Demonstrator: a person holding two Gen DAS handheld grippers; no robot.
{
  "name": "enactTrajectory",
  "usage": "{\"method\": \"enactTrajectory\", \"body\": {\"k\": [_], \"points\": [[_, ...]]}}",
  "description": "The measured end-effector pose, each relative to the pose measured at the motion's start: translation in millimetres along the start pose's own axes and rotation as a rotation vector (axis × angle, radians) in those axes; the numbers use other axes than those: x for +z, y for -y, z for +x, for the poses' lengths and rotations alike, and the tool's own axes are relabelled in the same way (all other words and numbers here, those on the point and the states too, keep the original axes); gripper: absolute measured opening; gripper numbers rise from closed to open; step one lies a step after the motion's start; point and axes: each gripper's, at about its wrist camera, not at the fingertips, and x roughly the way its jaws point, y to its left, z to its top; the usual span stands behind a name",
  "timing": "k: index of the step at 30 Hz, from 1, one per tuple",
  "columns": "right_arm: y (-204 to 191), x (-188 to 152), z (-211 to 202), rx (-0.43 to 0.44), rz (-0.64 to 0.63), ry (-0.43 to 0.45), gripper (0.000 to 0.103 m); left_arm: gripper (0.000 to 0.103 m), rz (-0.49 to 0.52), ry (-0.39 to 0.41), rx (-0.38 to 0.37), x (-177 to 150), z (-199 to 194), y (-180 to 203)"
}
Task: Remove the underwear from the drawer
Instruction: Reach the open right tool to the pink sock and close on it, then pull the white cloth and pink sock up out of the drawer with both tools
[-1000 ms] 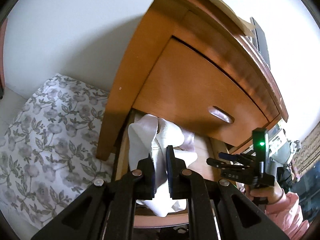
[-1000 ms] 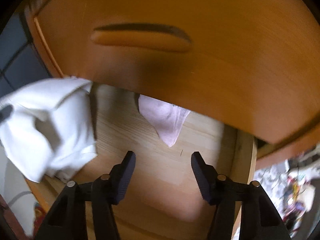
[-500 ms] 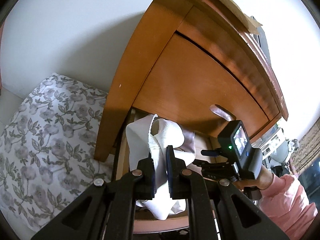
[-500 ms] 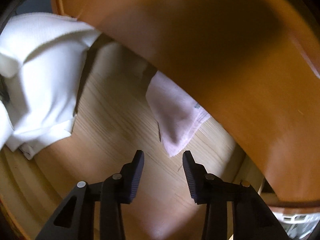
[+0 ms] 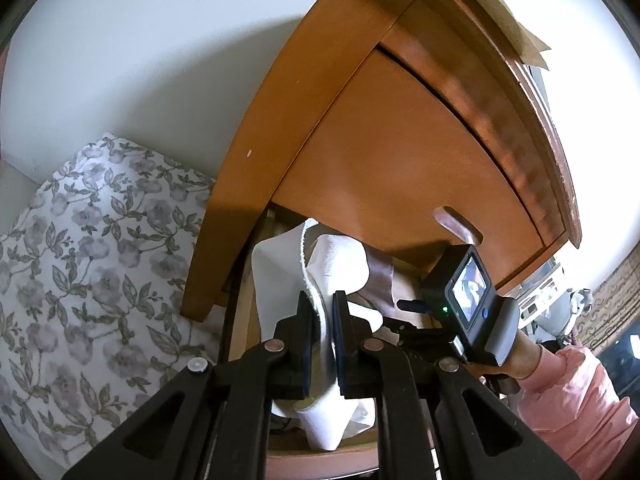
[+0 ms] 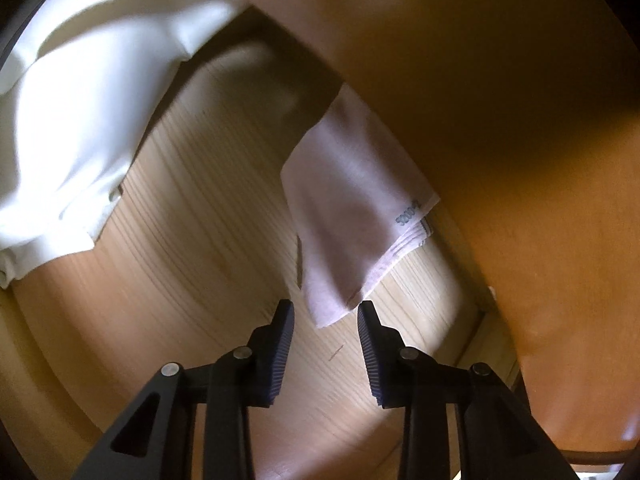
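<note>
My left gripper (image 5: 323, 312) is shut on white underwear (image 5: 280, 272), holding it lifted above the open lower drawer (image 5: 320, 454) of a wooden nightstand. The same white underwear (image 6: 80, 92) hangs at the upper left of the right wrist view. Folded pale pink underwear (image 6: 352, 216) lies on the drawer's light wood floor (image 6: 192, 288), its far part tucked under the closed upper drawer's front. My right gripper (image 6: 325, 312) is open, its fingertips either side of the pink piece's near corner, not closed on it. A hand in a pink sleeve (image 5: 568, 400) holds the right gripper's body (image 5: 468, 304).
The closed upper drawer front (image 5: 400, 176) with a recessed handle (image 5: 456, 224) overhangs the open drawer. A floral bedspread (image 5: 88, 264) lies left of the nightstand, against a white wall (image 5: 140, 48). The drawer's right side wall (image 6: 488, 336) stands close to my right gripper.
My right gripper has moved deeper into the drawer, down to the pink underwear, and its jaws have narrowed. The left gripper keeps its hold on the white underwear, barely moving.
</note>
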Motion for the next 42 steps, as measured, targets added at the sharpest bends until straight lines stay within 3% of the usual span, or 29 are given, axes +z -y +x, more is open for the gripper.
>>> {"method": "enactTrajectory", "body": {"k": [10, 14, 23, 31, 42], "points": [[-19, -2, 1, -0.045, -0.083, 0.022, 0.025, 0.009, -0.011, 0.005, -0.022, -3, 4, -3], [-24, -4, 4, -0.050, -0.103, 0.011, 0.013, 0.009, -0.015, 0.005, -0.028, -3, 6, -5], [-23, -5, 4, -0.051, -0.102, 0.011, 0.008, 0.009, -0.023, 0.006, -0.044, -3, 7, -8], [-21, -15, -12, 0.024, -0.090, 0.005, 0.007, 0.009, -0.031, 0.007, -0.044, -4, 9, -8], [-21, -28, -69, 0.094, -0.068, 0.058, 0.006, 0.009, -0.040, 0.008, -0.049, -5, 8, -9]]}}
